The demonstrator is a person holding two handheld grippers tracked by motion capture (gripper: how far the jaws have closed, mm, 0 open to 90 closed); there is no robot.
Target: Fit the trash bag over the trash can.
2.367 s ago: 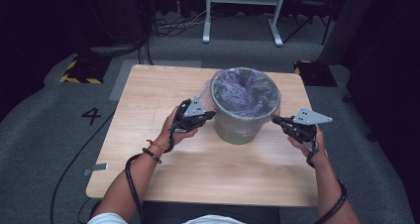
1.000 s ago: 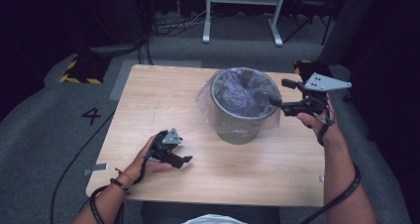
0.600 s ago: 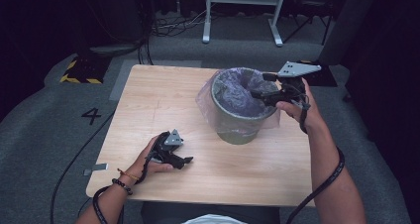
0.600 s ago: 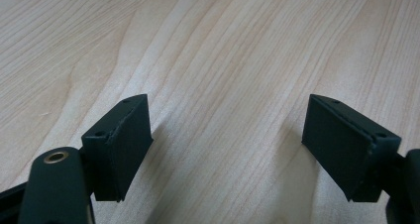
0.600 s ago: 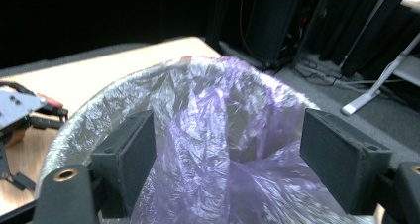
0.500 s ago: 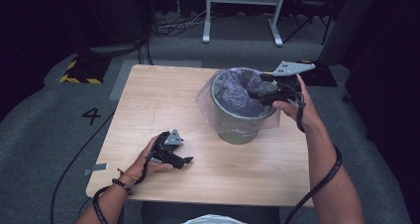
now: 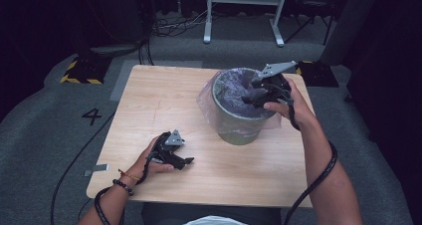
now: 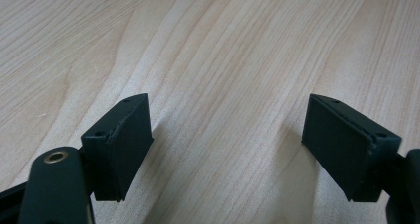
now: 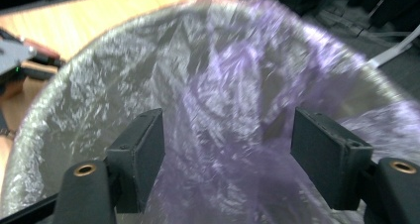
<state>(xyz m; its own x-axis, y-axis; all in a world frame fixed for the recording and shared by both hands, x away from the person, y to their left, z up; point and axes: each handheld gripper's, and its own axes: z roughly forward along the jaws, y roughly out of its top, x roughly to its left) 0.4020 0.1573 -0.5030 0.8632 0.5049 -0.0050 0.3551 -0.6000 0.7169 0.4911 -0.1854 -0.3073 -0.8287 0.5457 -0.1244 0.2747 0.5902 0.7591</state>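
Currently, high view: the bin is standing on the desk toward its far right, with the purple bag lining it and clear film folding out over the rim. The right gripper is hanging over the bin's mouth at the right rim, pointing inward; the left gripper is resting on the desk near the front left, well apart from the bin. Left gripper view: jaws are standing wide, nothing between them, bare wood of the desk underneath. Right gripper view: the right gripper is looking down into the bin, bag crinkled across the interior; jaws have just been closing a bit but are standing mostly open, liner film lying behind the gap, pads not pressing on it as far as I can tell. Picture is a bit blurred. Progress, judging by this: liner is sitting in the bin and draped over the rim, so it is in place; gripping the inside of the bag is looking like the step in hand, not yet done.
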